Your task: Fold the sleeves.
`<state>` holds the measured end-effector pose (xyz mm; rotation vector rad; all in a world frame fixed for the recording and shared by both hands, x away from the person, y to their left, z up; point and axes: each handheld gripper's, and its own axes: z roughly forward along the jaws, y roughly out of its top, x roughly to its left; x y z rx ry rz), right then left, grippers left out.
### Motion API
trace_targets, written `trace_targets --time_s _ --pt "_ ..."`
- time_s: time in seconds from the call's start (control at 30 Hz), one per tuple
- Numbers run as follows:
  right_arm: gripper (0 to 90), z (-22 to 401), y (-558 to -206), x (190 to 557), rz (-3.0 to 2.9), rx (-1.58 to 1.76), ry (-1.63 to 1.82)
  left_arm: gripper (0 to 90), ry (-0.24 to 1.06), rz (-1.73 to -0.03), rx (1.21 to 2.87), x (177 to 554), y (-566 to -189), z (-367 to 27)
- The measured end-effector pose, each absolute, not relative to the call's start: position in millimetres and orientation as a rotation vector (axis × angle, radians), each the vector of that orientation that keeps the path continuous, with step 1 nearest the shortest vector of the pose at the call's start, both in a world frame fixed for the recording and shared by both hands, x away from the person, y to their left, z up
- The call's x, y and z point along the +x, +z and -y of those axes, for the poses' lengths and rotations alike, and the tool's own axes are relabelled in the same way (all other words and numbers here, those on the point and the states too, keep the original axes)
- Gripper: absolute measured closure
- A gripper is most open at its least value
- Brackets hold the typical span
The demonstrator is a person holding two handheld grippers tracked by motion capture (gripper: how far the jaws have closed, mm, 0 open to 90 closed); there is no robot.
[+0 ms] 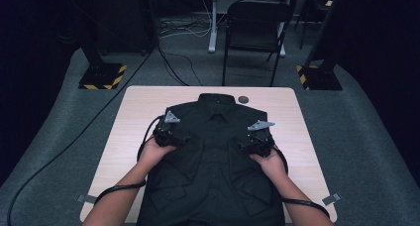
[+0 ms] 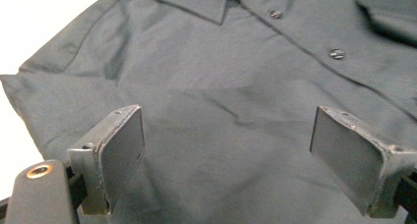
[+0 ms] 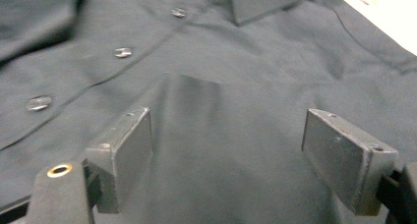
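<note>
In the high view, a black button-front cloth shirt (image 1: pixel 213 161) lies flat, front up, along the middle of the pale wooden rectangular table (image 1: pixel 129 132). Its long axis runs from the person's edge of the table to the far edge, with the collar pointing at the far edge and the lower part reaching the near edge. A small round grey disc (image 1: pixel 242 99) sits on the table just beside the collar, to its right. The left gripper (image 1: pixel 174 138) is over the shirt's chest left of the button line, and the right gripper (image 1: pixel 250 142) is over the chest right of it, the two well apart. In the left gripper view, the left gripper (image 2: pixel 227 140) has its jaws spread wide with nothing clamped, and the shirt (image 2: pixel 221 81) shows between them, its collar toward the top of the frame. In the right gripper view, the right gripper (image 3: pixel 227 140) likewise stands wide and holds nothing, and the shirt (image 3: pixel 255 76) lies under it with the button line slanting at the upper left.
</note>
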<state>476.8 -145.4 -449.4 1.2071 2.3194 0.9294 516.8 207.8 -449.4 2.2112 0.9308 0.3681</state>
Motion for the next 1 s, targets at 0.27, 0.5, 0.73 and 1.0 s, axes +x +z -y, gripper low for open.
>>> trace_targets --time_s 0.27,0.5,0.73,1.0 --pt "17.8 150 -476 481 -2.304 1.264 0.909 12.3 0.346 -0.97 2.212 519 -479 -209" --pt "16.9 157 -487 476 -2.282 1.313 0.963 11.5 0.357 -0.965 2.208 516 -488 -211" --pt "15.2 157 -490 467 -2.253 1.303 0.989 11.5 0.367 -0.951 2.183 510 -490 -213" --pt "7.5 154 -490 455 -2.293 1.281 0.984 11.4 0.364 -0.944 2.187 498 -490 -215"
